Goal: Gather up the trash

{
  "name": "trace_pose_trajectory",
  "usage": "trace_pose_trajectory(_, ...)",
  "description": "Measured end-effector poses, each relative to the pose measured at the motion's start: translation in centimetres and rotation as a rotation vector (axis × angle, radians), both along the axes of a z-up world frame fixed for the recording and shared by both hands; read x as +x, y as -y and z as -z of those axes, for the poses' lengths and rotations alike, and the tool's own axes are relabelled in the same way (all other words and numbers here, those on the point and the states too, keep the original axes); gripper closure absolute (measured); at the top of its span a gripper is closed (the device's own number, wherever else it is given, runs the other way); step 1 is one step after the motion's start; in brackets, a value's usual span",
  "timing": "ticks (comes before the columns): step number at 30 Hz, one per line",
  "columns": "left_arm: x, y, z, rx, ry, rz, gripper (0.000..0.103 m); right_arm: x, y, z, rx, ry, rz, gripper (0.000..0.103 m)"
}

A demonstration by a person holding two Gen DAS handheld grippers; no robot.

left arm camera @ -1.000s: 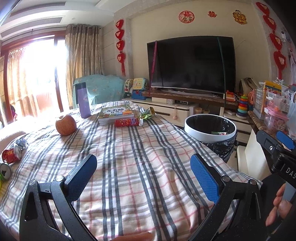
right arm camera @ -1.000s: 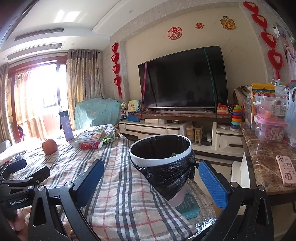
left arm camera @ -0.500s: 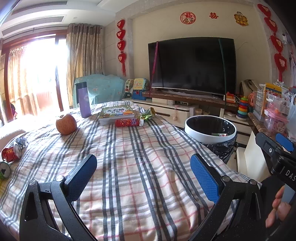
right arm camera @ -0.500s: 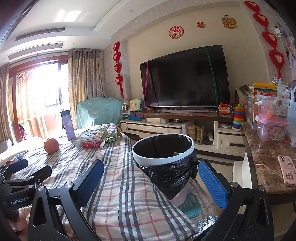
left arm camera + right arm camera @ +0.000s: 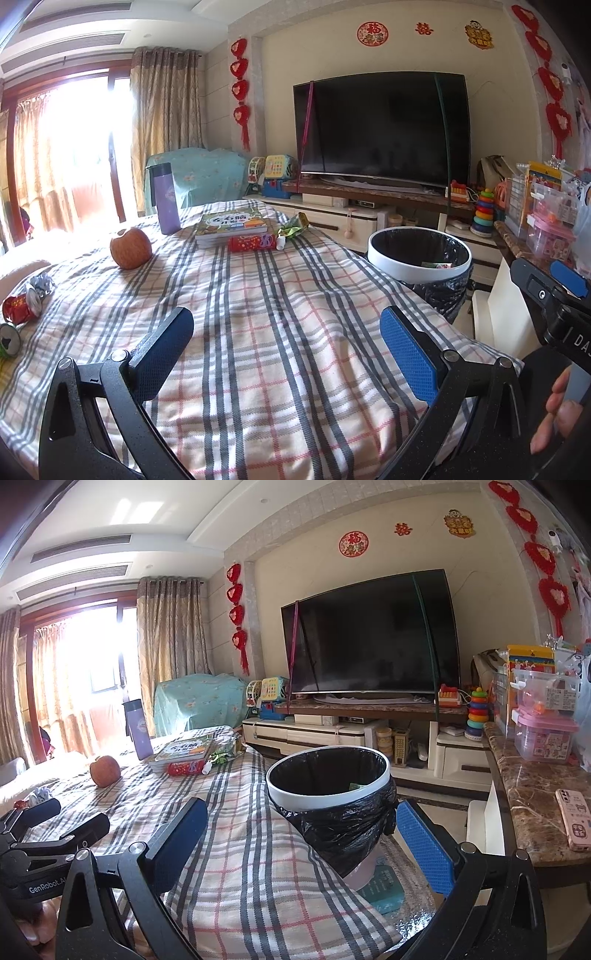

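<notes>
A white-rimmed trash bin (image 5: pixel 419 254) lined with a black bag stands beside the table's right edge; it also shows in the right wrist view (image 5: pixel 328 779). Trash lies on the plaid tablecloth (image 5: pixel 280 314): a red wrapper (image 5: pixel 252 243) and a green packet (image 5: pixel 293 226) by the books, crushed cans (image 5: pixel 18 308) and foil (image 5: pixel 41 283) at the left edge. My left gripper (image 5: pixel 286 349) is open and empty over the table's near part. My right gripper (image 5: pixel 301 840) is open and empty, in front of the bin.
An apple (image 5: pixel 131 248), a purple bottle (image 5: pixel 167 198) and a stack of books (image 5: pixel 232 225) sit on the table's far side. A TV (image 5: pixel 380 129) on a cabinet is behind. A marble counter (image 5: pixel 535 805) with boxes and a phone (image 5: pixel 574 819) stands at the right.
Both views have shifted only slightly; the grippers stay open and empty, and nothing on the table has moved.
</notes>
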State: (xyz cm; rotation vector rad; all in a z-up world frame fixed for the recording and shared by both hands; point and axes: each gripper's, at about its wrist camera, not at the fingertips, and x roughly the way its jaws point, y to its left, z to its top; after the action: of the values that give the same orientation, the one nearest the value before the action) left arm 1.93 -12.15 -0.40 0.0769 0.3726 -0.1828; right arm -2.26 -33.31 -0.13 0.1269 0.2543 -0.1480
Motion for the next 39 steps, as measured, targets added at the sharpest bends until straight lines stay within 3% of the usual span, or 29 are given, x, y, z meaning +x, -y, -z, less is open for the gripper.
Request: trace_pose_trajectory(39,0.74,0.41,0.53,0.006,-0.015,0.020,0.000,0.23,-0.55,-0.40,0.015,-0.005,-0.028,0.000)
